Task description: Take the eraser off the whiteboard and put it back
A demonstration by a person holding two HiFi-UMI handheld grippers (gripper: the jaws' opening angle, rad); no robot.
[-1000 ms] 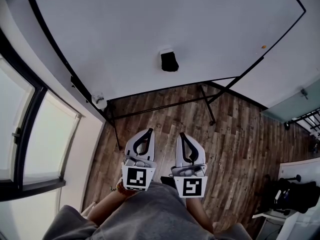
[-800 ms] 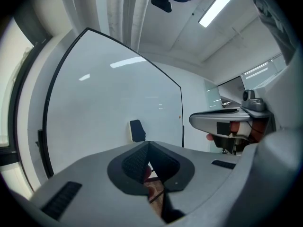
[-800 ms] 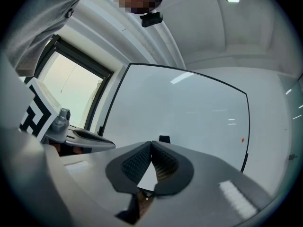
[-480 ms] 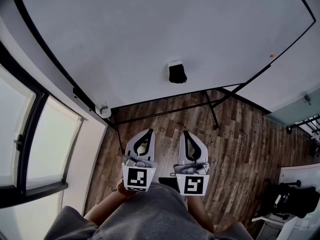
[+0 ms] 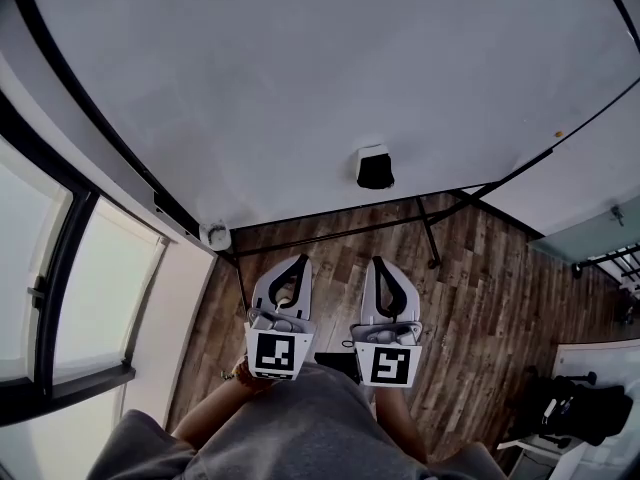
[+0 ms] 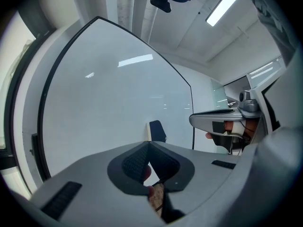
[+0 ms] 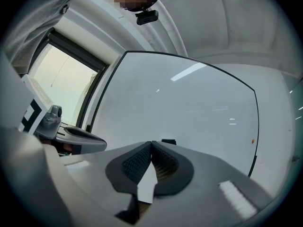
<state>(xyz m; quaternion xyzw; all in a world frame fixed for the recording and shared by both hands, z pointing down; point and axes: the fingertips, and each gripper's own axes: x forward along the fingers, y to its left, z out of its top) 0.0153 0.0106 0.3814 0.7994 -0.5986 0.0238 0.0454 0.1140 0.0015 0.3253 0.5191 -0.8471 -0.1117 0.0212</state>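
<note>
Two grippers, both with the fingers pressed together and nothing in them. The left gripper (image 5: 298, 262) and right gripper (image 5: 379, 262) sit side by side in front of me, pointing level at the whiteboard (image 5: 300, 78). The eraser (image 5: 374, 168) is stuck to the board near its bottom edge, well apart from both and roughly in line with the right one.

My main worry is going in closed. If I don't spread the fingers before I get there, the tips will just poke the eraser, and I'd guess it slides or pops off onto the floor (image 5: 480, 298). The other one is a lopsided pinch. Grab only a corner and it'll probably twist out when I pull it off the board. The two grippers are also close together, so swinging one across could clip the other.

Nothing sits between the grippers and the eraser itself. Lower down, the stand (image 5: 430, 230) has black bars running across the floor right under the board, so that's something to bump into when stepping closer. There's a small white round thing (image 5: 215, 235) at the board's lower left corner, and I honestly can't tell what it is. The window (image 5: 100, 288) is off to the left and some dark gear (image 5: 585, 408) is at far right, both out of the way.
</note>
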